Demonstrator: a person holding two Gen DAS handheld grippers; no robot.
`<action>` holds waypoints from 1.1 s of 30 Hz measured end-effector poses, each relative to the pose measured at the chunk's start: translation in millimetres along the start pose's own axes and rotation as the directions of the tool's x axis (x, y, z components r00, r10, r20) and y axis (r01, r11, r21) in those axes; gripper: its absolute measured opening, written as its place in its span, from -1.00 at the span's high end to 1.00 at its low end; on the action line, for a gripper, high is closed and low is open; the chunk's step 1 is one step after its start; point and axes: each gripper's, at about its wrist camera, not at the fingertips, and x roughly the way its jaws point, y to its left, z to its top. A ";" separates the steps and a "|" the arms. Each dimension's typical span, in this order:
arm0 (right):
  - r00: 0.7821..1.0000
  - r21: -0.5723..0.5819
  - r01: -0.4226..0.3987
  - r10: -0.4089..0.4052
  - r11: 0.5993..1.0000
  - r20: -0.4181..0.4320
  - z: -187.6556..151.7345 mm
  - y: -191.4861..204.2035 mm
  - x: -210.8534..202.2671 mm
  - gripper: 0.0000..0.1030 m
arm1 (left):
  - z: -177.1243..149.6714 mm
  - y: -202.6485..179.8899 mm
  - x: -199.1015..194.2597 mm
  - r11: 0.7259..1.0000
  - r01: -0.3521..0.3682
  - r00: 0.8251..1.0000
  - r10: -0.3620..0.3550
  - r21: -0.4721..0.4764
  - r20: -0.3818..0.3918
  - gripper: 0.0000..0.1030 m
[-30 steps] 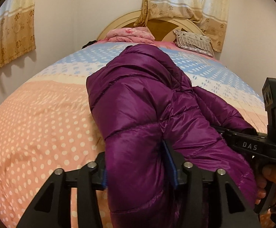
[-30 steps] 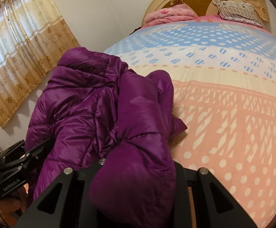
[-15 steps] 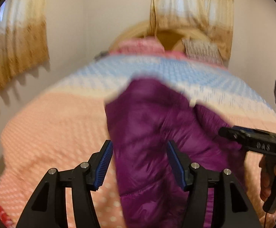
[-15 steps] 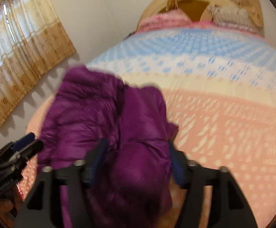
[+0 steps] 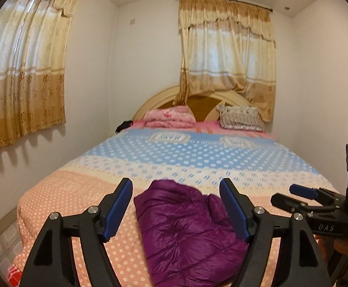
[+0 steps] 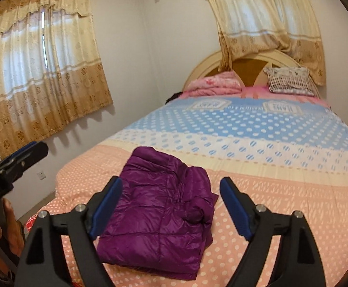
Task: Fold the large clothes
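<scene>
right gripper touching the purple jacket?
Apart. Right wrist view: the opening right gripper hangs above the purple jacket, which lies folded on the bed; nothing is between its pads.

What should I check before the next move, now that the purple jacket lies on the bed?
1. Left hand-held gripper free of cloth: ok, its jaws are opening with nothing pinched between them.
2. Right hand-held gripper free of cloth: ok, its jaws are opening and hold nothing.
3. Purple jacket lying on the bed by itself: ok.
4. Jacket folded into a compact bundle: ok, though the right edge looks lumpy.
5. A sleeve or the hood sticking out: cannot tell, the right side is bunched.
6. Jacket away from the bed's edge: ok; it lies near the foot, with blanket showing around it.
</scene>
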 end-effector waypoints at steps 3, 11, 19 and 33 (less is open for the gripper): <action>1.000 -0.008 -0.004 0.004 1.000 0.010 1.2 -1.7 -5.5 -0.70 | 2.1 -1.1 -2.2 1.000 0.003 1.000 -0.003 -0.002 0.012 -0.50; 1.000 -0.004 -0.019 0.019 1.000 0.011 1.0 -3.6 -6.9 -0.71 | 0.1 4.8 4.2 1.000 0.003 1.000 -0.003 -0.018 -0.002 -0.51; 0.999 -0.014 -0.033 0.033 0.999 0.009 -0.9 2.2 -8.0 -0.72 | -1.6 6.0 5.6 1.000 -0.006 1.000 0.005 -0.030 -0.002 -0.51; 0.999 -0.005 -0.041 0.041 0.999 0.009 -2.7 4.8 -7.8 -0.75 | -3.4 4.4 7.0 1.000 -0.007 1.000 0.007 -0.027 -0.012 -0.51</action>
